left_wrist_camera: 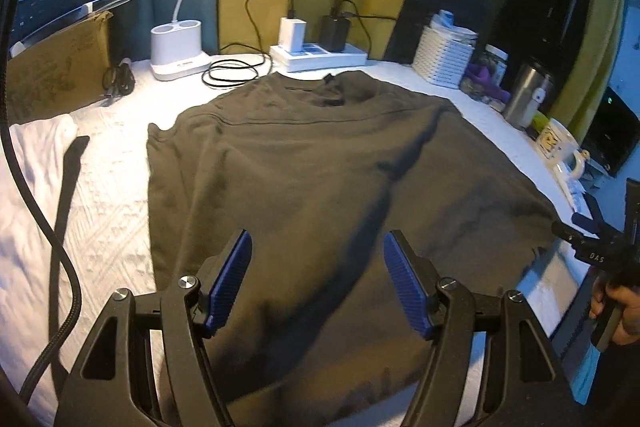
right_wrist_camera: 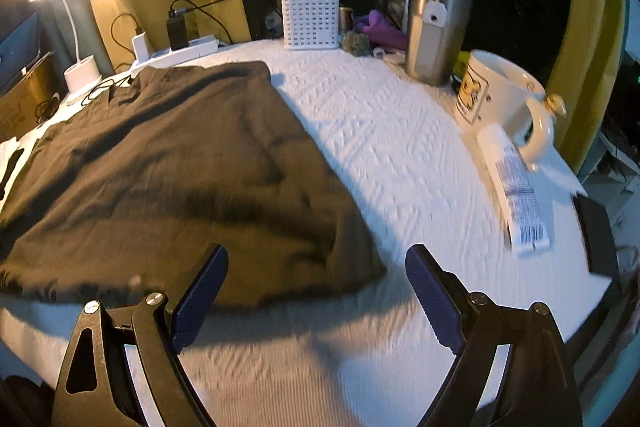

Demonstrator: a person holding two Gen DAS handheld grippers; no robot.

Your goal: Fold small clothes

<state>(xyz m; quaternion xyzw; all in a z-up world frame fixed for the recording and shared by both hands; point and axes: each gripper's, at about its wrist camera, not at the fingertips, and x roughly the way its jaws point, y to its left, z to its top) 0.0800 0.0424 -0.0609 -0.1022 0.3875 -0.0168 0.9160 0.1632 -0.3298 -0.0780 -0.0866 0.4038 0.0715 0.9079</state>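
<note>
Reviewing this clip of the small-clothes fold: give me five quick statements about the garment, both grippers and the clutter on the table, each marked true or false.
1. The dark garment lies spread flat on the white table cover. True.
2. The left gripper is clamped on the garment's hem. False: its jaws stand open above the cloth, with nothing pinched.
3. The right gripper is open and holds nothing. True.
4. The white mug sits on top of the garment. False: it stands on the table cover, well apart from the cloth, beside the steel tumbler.
5. The white slatted basket stands at the far edge of the table. True.
</note>
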